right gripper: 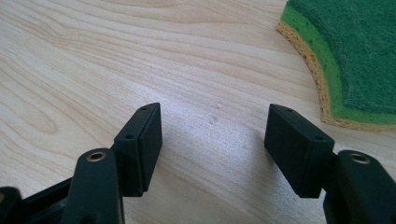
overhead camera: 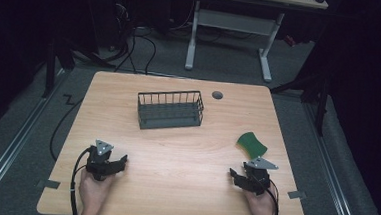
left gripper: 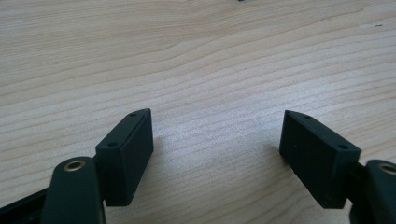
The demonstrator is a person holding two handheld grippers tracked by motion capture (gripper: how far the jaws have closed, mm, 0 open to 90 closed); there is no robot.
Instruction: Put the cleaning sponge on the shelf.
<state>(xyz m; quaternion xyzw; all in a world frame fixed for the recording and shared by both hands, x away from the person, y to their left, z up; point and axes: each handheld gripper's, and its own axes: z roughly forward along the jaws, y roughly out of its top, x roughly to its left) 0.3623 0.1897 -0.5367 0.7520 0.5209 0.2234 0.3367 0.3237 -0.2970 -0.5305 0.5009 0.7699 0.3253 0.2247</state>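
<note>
Left hand (overhead camera: 92, 189): at 7 o'clock on the surface (overhead camera: 176, 151), coming in from the near edge, wrapped around the left tool.
Left tool (overhead camera: 120, 162): low over the wood at 7 o'clock, jaws spread wide with bare grain between them; grey plate on top, black cable trailing off toward the near edge.
Left tool, own view (left gripper: 217, 140): two black jaws well apart, nothing between them, close above pale wood.
Basket (overhead camera: 170, 109): dark wire, rectangular, upright, at 12 o'clock from the surface's middle; looks empty.
Grommet (overhead camera: 217, 95): small grey disc set in the wood at 1 o'clock, just beside the basket's far right corner, apart from it.
Sponge (overhead camera: 252, 144): green, curved outline, lying flat at 3 o'clock near the right edge, well apart from the basket, just beyond the right tool at its 12 o'clock.
Sponge, right tool's view (right gripper: 359, 56): dark green scouring face up, lighter green band and yellow foam along the edge, at 1 o'clock from the jaws, not touching them.
Right tool (overhead camera: 235, 176): at 5 o'clock on the surface, jaws parted and empty.
Right tool, own view (right gripper: 212, 140): jaws wide apart, bare wood between.
Right hand (overhead camera: 261, 204): at 5 o'clock, gripping the right tool from the near edge.
</note>
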